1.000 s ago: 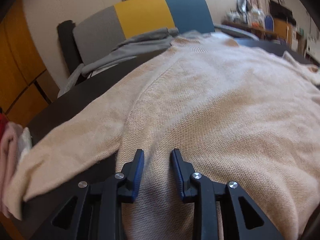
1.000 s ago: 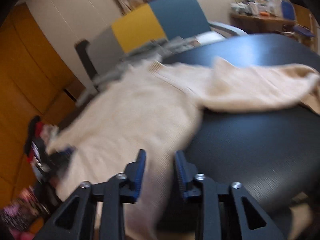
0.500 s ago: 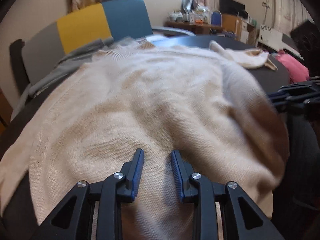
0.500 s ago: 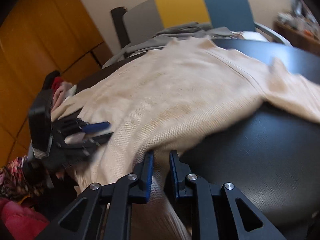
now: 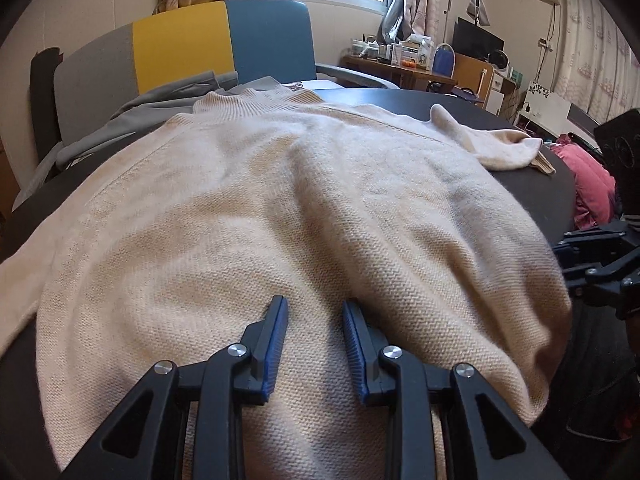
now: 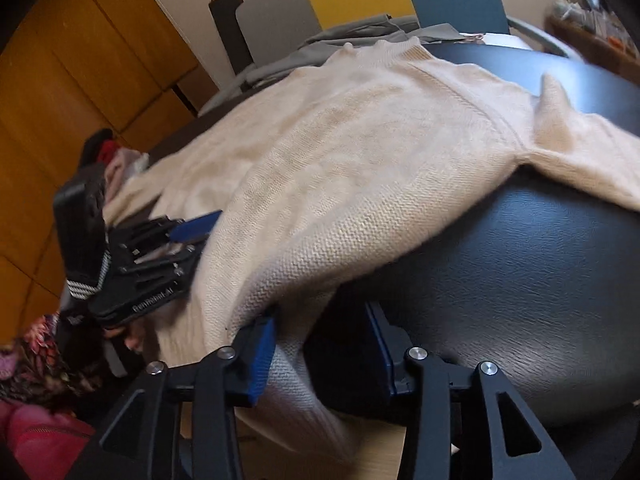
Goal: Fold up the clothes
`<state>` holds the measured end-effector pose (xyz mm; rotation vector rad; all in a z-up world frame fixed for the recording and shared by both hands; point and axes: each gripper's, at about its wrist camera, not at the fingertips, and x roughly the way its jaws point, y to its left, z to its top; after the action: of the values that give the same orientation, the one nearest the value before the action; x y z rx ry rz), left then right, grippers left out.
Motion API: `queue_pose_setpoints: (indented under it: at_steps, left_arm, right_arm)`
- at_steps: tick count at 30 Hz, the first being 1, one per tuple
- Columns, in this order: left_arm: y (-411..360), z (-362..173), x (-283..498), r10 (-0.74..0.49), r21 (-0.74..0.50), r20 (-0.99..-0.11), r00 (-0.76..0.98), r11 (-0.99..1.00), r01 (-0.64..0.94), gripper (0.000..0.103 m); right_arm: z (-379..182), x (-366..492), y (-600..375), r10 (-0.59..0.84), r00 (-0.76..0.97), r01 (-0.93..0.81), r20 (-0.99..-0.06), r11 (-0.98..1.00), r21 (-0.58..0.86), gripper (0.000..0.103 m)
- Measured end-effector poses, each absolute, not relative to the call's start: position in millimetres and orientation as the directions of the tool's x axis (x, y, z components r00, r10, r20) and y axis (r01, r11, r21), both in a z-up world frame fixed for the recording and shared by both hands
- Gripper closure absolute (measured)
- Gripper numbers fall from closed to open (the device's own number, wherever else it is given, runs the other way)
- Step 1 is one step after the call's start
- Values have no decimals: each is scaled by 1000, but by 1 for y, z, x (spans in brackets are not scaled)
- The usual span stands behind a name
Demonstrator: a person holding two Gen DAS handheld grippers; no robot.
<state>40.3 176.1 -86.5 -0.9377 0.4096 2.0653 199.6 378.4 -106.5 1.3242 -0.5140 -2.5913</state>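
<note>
A cream knitted sweater lies spread on a dark round table, collar at the far side, one sleeve bunched at the right. My left gripper sits low over the near hem. Its jaws stand apart with a ridge of fabric between them, and the pads do not press on it. From the right wrist view it is at the sweater's left edge. My right gripper is at the hem corner that hangs over the table edge. Its jaws are opening with fabric loose between them. It also shows at the far right.
A chair with a grey, yellow and blue back stands behind the table, with a grey garment draped on it. A pink garment lies off the right side. Orange cabinets and a heap of clothes are at the left.
My left gripper moved from the sleeve and armpit area to the middle of the hem. My right gripper came down to the hem corner, narrowed around the fabric, then spread wider.
</note>
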Motion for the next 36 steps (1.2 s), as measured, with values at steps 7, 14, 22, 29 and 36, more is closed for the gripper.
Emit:
queue_pose_setpoints:
  at_steps: [7, 14, 22, 29, 36]
  left_arm:
    - [176, -81, 39, 549, -10, -746, -376, -575, -818, 75]
    - [153, -70, 29, 517, 13, -742, -426, -624, -781, 75]
    - [130, -76, 13, 498, -22, -741, -451, -688, -725, 72]
    - [124, -77, 17, 501, -34, -730, -465, -705, -708, 72]
    - [118, -75, 20, 469, 25, -740, -481, -696, -717, 71]
  right_arm:
    - [-93, 193, 362, -261, -599, 43, -757, -954, 296, 100]
    - [-63, 238, 444, 18, -628, -204, -778, -969, 142, 100]
    - [-91, 247, 467, -14, -568, -299, -823, -928, 222, 99]
    - [-65, 230, 479, -20, -701, -314, -713, -889, 333, 76]
    - [-97, 188, 458, 111, -598, -190, -794, -982, 6, 89]
